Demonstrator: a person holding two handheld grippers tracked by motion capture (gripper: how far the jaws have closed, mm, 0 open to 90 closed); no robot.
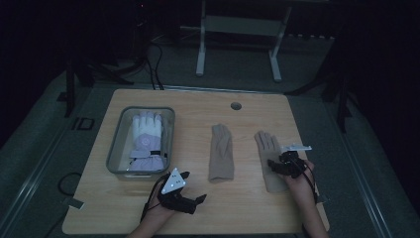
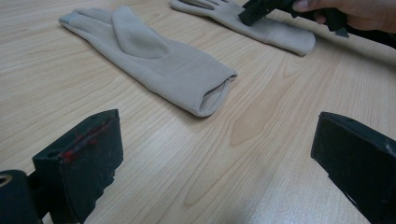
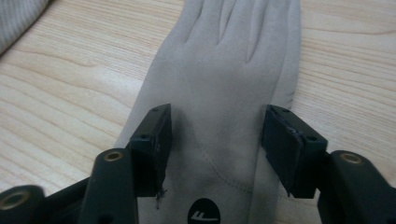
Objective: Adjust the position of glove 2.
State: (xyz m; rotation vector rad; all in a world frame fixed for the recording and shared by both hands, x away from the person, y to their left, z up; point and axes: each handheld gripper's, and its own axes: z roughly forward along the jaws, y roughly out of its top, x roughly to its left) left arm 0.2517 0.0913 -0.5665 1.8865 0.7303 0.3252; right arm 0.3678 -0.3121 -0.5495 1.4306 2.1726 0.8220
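Note:
Two beige gloves lie flat on the wooden table (image 1: 247, 213). The middle glove (image 1: 221, 151) (image 2: 159, 60) lies folded with its cuff toward me. My left gripper (image 1: 194, 187) (image 2: 217, 154) stands open low over bare wood, short of that cuff. The right glove (image 1: 266, 144) (image 3: 229, 70) lies palm-flat with its fingers pointing away. My right gripper (image 1: 274, 166) (image 3: 215, 140) is open, with one jaw at each side of the glove's palm, just above a small black logo (image 3: 204, 215). The left gripper view also shows the right gripper (image 2: 254, 11) on this glove (image 2: 280, 35).
A clear plastic bin (image 1: 115, 144) stands at the table's left and holds a white and lavender glove (image 1: 146, 136). A round cable hole (image 1: 236, 106) sits near the far edge. A white frame stand (image 1: 200, 54) is on the floor beyond the table.

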